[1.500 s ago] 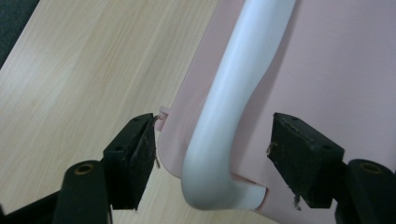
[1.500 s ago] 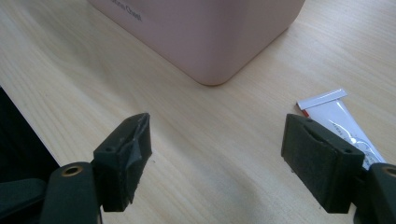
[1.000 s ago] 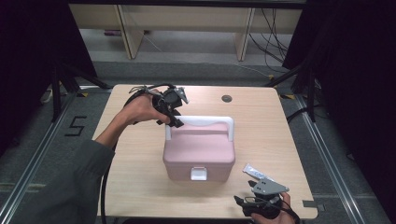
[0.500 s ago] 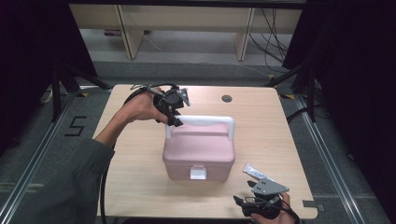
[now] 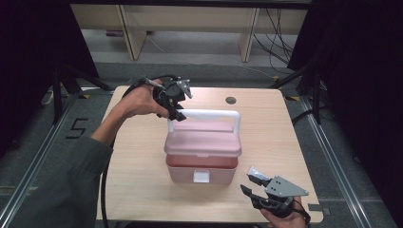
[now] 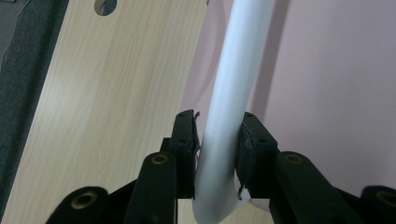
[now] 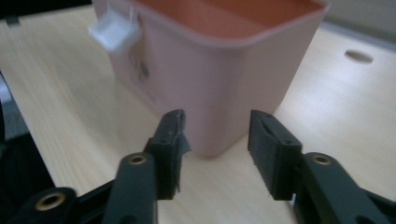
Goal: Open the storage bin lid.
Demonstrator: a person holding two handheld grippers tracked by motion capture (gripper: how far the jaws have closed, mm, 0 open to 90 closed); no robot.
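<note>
The pink box (image 5: 202,159) sits near the middle of the desk (image 5: 133,171), a little toward the near edge, and its lid (image 5: 204,140) is tilted up at the front so that a dark gap shows between lid and body. From the left side, the left claw (image 5: 177,113) is clamped on the white handle (image 5: 206,114) at its left end, just where the bar bends down into its post; in the left gripper view the two jaws press the white tube (image 6: 229,102) from either side, with the pink lid (image 6: 336,84) behind it. The handle's long axis runs left to right, parallel to the far edge of the desk, so the lid should swing back on its far side if that claw lifts.

The body is a soft pink tub with rounded corners and a small white latch (image 5: 201,176) on its front face; the lid is a paler, frosted pink.

Further right, the right claw (image 5: 252,190) hovers near the near right corner of the desk, jaws apart and holding nothing. In the right gripper view the near right corner of the box (image 7: 233,84) lies straight ahead between those jaws, close but apart, so this claw looks best placed to steady the body.
</note>
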